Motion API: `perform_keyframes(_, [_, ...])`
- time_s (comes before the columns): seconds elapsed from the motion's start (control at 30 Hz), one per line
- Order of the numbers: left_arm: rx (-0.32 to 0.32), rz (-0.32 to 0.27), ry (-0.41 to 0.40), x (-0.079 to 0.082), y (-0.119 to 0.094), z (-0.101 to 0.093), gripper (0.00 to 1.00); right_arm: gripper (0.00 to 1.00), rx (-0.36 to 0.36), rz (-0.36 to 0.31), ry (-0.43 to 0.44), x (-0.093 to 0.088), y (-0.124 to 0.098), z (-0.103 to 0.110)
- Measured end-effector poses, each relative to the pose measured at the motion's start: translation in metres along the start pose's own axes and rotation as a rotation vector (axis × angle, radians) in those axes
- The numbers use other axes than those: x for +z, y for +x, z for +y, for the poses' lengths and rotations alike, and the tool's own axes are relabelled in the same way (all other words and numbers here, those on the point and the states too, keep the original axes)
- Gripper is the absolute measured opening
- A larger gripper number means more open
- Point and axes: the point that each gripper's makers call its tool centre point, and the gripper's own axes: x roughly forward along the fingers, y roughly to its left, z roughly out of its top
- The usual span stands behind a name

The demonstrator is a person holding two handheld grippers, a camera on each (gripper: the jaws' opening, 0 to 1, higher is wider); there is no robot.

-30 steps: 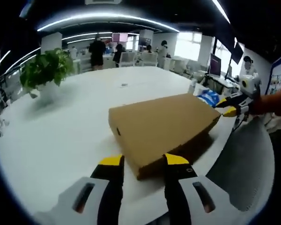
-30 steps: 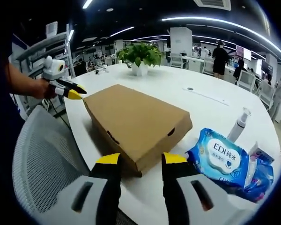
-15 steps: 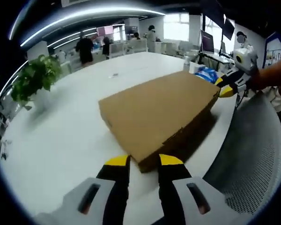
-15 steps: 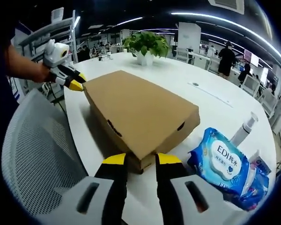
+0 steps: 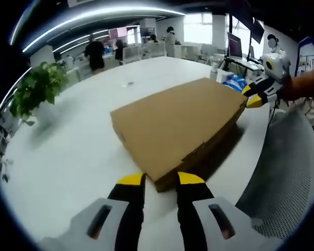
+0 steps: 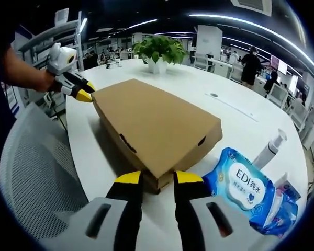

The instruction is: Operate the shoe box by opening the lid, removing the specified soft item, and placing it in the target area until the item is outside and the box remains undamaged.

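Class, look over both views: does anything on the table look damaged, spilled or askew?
Nothing stands out. The cardboard shoe box lies flat and closed on the white table, undented; the wet-wipes pack lies intact beside it.

- Left gripper [image 5: 156, 180]: black jaws tipped yellow, on pale grey mounts with dark oval slots.
- Right gripper [image 6: 152, 179]: same black jaws, yellow tips, grey slotted mounts.
- Both forearms bare.

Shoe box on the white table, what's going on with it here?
A person holds a tool at each near corner of the closed cardboard shoe box on the white table. The left tool and the right tool each have their yellow tips set narrowly at a corner. The lid is still down. A wipes pack lies beside the box.
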Motion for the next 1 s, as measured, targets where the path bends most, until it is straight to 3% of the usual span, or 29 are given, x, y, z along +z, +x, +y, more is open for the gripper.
perform_keyframes(0.67, [-0.010, -0.005, 0.006, 0.029, 0.034, 0.013, 0.21, 0.19, -0.040, -0.009, 0.004, 0.014, 0.014, -0.046])
perform_keyframes(1.0, [-0.022, -0.009, 0.010, 0.037, 0.044, 0.019, 0.22, 0.19, -0.057, -0.011, 0.011, 0.017, 0.018, -0.057])
